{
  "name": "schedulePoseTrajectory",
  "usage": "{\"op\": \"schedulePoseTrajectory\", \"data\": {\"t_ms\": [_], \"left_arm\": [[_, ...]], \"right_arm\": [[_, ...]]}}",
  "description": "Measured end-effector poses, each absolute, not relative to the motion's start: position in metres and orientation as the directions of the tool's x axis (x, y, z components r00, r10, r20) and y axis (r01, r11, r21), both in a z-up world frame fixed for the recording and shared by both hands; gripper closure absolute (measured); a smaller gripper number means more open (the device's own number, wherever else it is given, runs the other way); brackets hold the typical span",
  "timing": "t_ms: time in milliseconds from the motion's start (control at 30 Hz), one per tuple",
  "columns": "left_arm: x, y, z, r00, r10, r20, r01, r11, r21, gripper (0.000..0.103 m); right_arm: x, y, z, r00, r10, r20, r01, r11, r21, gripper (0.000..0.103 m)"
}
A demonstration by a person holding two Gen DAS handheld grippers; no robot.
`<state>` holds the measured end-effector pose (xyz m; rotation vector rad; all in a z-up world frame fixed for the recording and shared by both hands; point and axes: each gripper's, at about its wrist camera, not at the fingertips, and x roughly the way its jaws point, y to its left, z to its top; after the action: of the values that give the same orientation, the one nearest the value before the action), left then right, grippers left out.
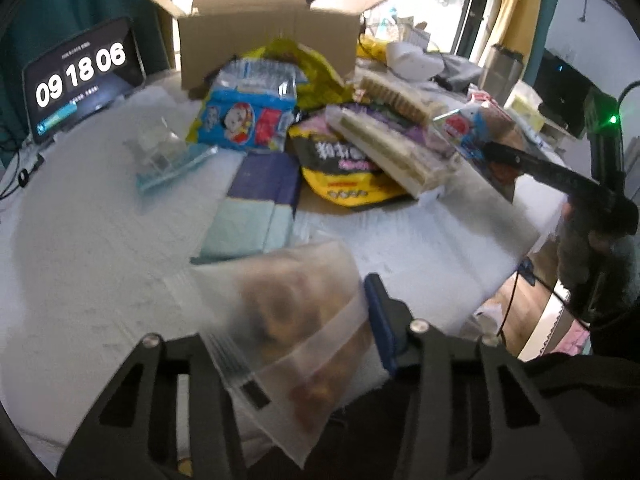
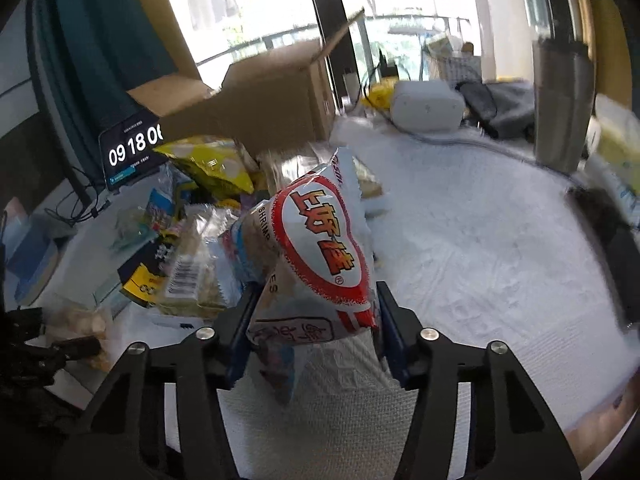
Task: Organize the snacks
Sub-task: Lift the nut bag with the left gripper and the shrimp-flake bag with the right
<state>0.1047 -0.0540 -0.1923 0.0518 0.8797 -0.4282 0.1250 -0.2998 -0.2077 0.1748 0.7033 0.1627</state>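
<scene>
Left wrist, frosted crinkly zip bag [image 1: 296, 320] pinched in left gripper [image 1: 320, 344] jaws, right wrist, glossy puffy shrimp-chip bag [image 2: 324, 248] clamped in right gripper [image 2: 314, 320] jaws, white textured tabletop [image 2: 480, 248].

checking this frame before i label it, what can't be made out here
- Left wrist view: contents of the zip bag in the left claw; frosted plastic and blur leave only brown shapes.
- Left wrist view: left pad, hidden behind the bag.
- Both views: inside of the cardboard box; its front wall blocks it.
- Right wrist view: lower end of the shrimp chips bag in the right claw, blurred.
</scene>
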Motion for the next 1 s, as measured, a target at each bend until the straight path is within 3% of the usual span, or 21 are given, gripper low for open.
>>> {"op": "schedulePoseTrajectory", "data": {"t_ms": [500, 733, 1000], "left_arm": [[0.116, -0.027, -0.140, 0.697, -0.329, -0.637, 0.311, 0.939, -0.145, 0.058], [0.129, -0.023, -0.115, 0.758, -0.307, -0.575, 0.292, 0.949, -0.122, 0.070], [0.136, 0.000, -0.142, 0.691, -0.302, -0.657, 0.256, 0.952, -0.168, 0.072]], "right_arm": [[0.116, -0.295, -0.146, 0.825, 0.210, -0.525, -0.130, 0.974, 0.186, 0.048], [0.122, -0.285, -0.131, 0.839, 0.229, -0.494, -0.155, 0.970, 0.185, 0.048], [0.129, -0.279, -0.129, 0.835, 0.234, -0.498, -0.170, 0.970, 0.172, 0.048]]}}
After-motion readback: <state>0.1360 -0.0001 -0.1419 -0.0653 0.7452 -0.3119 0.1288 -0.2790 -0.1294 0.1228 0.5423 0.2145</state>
